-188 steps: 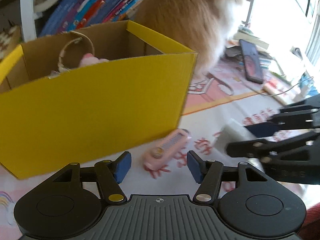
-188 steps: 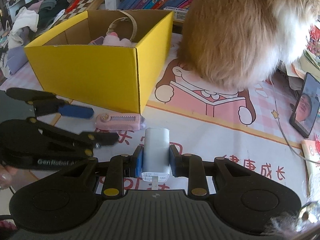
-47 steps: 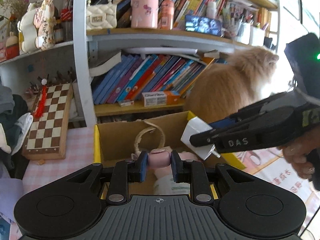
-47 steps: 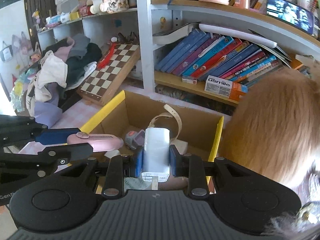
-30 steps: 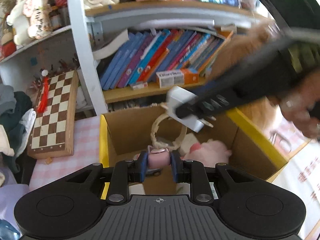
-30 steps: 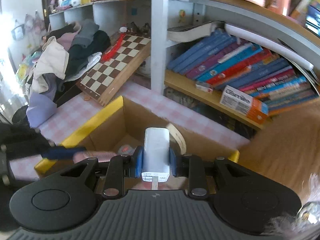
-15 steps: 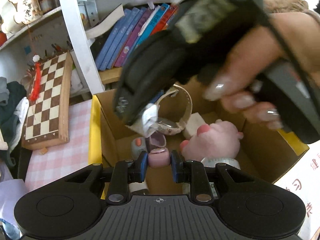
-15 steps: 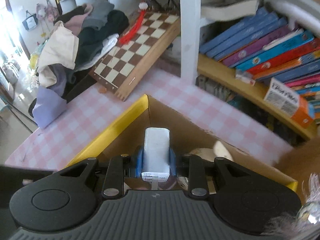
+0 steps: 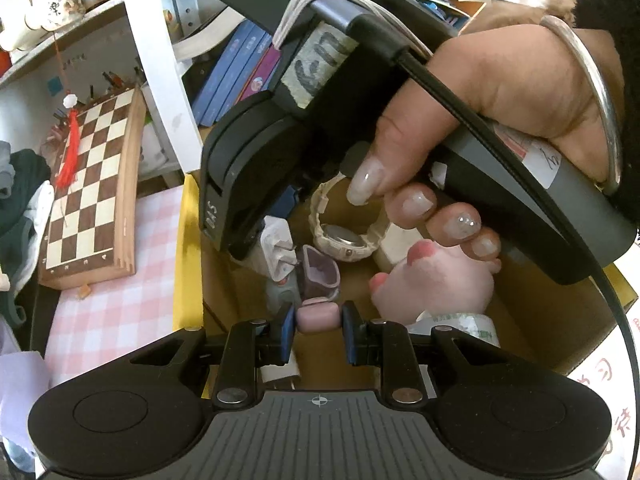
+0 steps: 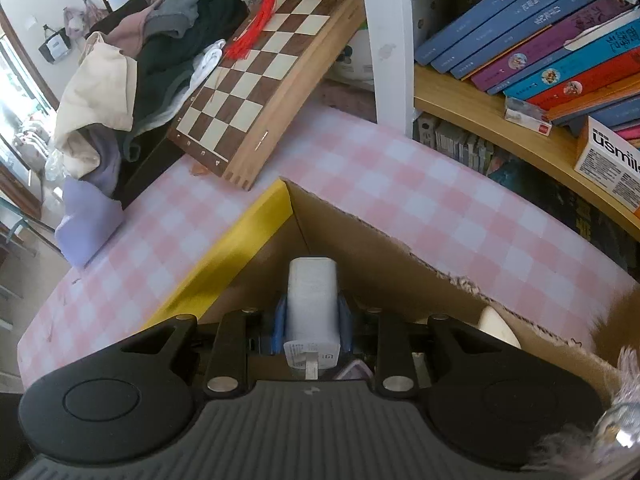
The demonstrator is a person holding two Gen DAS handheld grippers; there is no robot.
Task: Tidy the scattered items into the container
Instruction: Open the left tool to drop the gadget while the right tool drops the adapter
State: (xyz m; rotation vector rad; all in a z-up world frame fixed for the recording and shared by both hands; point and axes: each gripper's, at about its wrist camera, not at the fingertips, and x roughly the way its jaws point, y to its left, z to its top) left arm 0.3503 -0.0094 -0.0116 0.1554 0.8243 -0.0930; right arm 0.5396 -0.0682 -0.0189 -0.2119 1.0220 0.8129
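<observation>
The yellow cardboard box (image 9: 188, 256) lies open below both grippers. My left gripper (image 9: 318, 320) is shut on a small pink item (image 9: 318, 317) just above the box's inside. Within the box are a pale watch (image 9: 344, 238), a pink plush (image 9: 436, 276) and a purple case (image 9: 318, 272). My right gripper (image 10: 313, 312) is shut on a white charger (image 10: 313, 300), held low over the box's far left corner (image 10: 280, 204). In the left wrist view a hand (image 9: 500, 92) holds that gripper across the box, with the charger (image 9: 276, 244) at its tip.
A chessboard (image 10: 260, 64) leans on the white shelf post (image 10: 388, 44) behind the box. Books (image 10: 540, 44) fill the shelf at right. A pile of clothes (image 10: 132, 60) sits at far left. The pink checked cloth (image 10: 380, 184) surrounds the box.
The right gripper has swung left and down with the charger, into the box's far left corner. It now fills the left wrist view. The left gripper sank slightly, still gripping the pink item.
</observation>
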